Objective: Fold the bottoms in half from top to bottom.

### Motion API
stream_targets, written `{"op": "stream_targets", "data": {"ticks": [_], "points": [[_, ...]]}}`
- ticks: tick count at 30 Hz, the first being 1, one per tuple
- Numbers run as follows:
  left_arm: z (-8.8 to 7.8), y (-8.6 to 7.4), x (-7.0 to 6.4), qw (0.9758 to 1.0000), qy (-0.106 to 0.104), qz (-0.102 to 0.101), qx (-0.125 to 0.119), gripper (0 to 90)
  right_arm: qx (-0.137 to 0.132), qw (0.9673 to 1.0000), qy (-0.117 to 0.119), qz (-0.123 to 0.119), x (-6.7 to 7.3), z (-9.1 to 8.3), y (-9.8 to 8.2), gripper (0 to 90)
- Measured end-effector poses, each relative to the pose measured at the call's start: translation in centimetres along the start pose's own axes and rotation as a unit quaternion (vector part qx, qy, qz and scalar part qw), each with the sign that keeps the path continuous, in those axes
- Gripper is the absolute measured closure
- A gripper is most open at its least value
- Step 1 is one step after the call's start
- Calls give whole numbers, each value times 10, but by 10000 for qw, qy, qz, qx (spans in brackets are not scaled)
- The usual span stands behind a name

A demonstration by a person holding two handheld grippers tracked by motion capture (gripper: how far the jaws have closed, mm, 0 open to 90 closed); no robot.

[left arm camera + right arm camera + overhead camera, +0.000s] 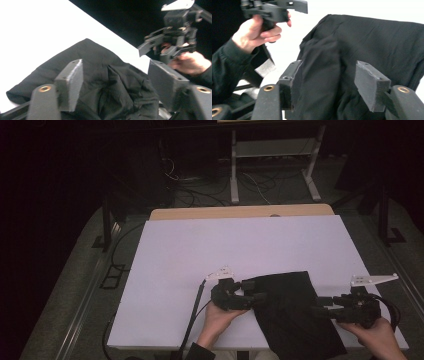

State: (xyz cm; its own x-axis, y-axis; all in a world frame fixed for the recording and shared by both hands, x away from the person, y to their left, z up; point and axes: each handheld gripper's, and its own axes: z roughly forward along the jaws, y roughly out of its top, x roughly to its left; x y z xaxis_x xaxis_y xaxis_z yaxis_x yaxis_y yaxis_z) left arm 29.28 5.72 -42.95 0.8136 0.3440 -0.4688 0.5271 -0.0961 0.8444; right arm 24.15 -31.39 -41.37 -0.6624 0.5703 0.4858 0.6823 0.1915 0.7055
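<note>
A black cloth (292, 312) lies rumpled on the white tabletop (200, 250) between the left tool (259, 297) and right tool (320, 304), whose parted jaws straddle its folds at either edge, apparently without gripping.

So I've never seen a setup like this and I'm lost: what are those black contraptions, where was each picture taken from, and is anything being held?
There is no robot: a person holds a hand-operated gripper in each hand. The high view looks down on the white table, with the left gripper and right gripper at either side of a black cloth. The other two pictures come from cameras riding on the grippers, looking along their own black jaws. In both, the jaws stand apart with cloth bunched between them, not pinched. So the cloth lies loose on the table; nothing is gripped.
</note>
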Motion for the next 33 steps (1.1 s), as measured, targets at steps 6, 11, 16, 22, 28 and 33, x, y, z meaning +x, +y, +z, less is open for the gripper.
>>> {"op": "stream_targets", "data": {"ticks": [6,11,16,22,28,33], "points": [[-4,5,0,9997,224,95,39,133,-20,9998,-53,-173,-11,14,21,604],[-7,6,3,9997,234,76,25,132,166,9990,-127,-397,-14,31,38,879],[-8,7,3,9997,241,84,17,132,340,9981,-108,-496,-16,49,48,888],[-10,9,3,9996,263,75,-53,132,423,9985,56,-350,-24,63,53,888],[-10,9,3,9996,255,61,-61,132,499,9984,80,-258,-27,70,52,888],[-8,8,4,9997,238,64,-73,132,558,9983,71,-133,-31,76,50,888]]}}
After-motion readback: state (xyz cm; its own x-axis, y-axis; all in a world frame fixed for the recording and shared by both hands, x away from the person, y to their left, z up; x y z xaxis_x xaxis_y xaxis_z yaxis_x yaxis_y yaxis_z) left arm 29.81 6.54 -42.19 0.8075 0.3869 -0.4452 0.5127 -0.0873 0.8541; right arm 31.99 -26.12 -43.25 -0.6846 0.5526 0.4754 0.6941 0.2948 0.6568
